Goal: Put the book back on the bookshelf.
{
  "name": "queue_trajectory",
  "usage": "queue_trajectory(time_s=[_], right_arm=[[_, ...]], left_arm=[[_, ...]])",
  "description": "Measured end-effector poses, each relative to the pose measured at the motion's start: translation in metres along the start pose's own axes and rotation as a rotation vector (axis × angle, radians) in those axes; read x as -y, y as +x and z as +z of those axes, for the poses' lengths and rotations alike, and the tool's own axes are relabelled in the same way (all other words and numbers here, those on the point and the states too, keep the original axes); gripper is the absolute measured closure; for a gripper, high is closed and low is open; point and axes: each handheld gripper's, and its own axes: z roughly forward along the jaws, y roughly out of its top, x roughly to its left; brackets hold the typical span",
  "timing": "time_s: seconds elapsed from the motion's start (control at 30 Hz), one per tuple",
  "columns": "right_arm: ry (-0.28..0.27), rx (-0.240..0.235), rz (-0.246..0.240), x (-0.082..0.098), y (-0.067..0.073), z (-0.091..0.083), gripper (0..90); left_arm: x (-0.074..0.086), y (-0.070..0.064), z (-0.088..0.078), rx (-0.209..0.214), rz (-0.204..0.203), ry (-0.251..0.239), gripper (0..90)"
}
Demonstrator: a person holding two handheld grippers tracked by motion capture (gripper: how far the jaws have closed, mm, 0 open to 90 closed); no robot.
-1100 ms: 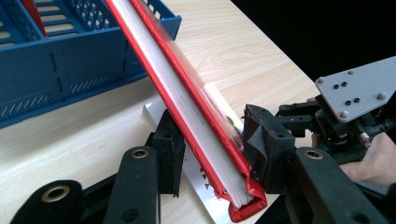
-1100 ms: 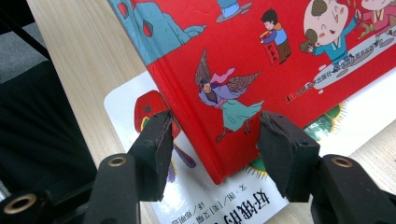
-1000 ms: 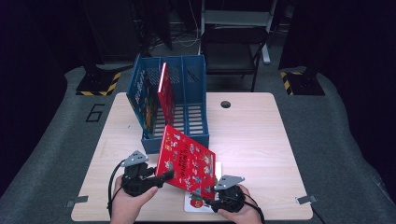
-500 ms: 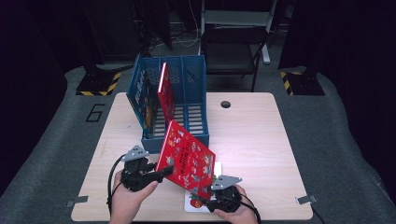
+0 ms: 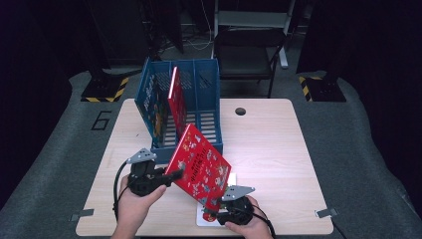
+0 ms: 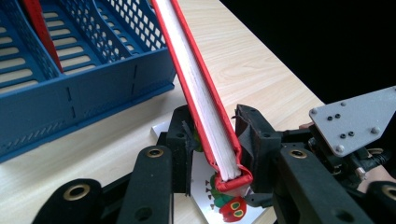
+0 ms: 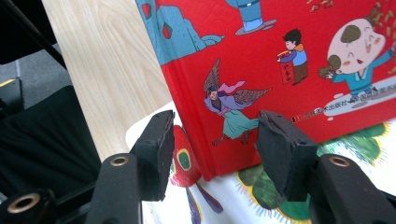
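A red picture book (image 5: 201, 167) stands tilted on its lower corner in front of the blue file holder (image 5: 199, 89). My left gripper (image 5: 175, 174) is at the book's left edge. In the left gripper view the page edge (image 6: 201, 93) runs between my jaws (image 6: 215, 135), which have just been closing. The right pad touches the cover and a thin gap remains on the left. My right gripper (image 5: 213, 203) sits at the lower corner, jaws open to either side of the spine corner (image 7: 212, 140). The red cover (image 7: 289, 46) faces that camera.
A white caterpillar book (image 5: 206, 219) lies flat under the red book's corner, near the table's front edge. A second red book (image 5: 175, 99) stands upright in the holder's middle slot. The table (image 5: 278, 149) has a cable hole (image 5: 240, 111). A chair (image 5: 249, 50) stands behind it.
The red book has tipped up a little, its top corner now higher and nearer the holder. The left gripper's jaws have narrowed around its edge. The right gripper has stayed put.
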Motion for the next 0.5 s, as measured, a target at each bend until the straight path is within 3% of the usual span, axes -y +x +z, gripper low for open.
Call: queue_trajectory(time_s=[0.17,0.5], right_arm=[[-0.002,-0.020,-0.020,-0.006,0.001,0.007,46.6],[0.003,-0.042,-0.031,-0.017,0.008,0.020,46.6]], left_arm=[[-0.008,0.007,-0.002,-0.015,0.014,-0.012,72.2],[-0.017,0.013,-0.005,-0.004,-0.001,-0.032,75.7]])
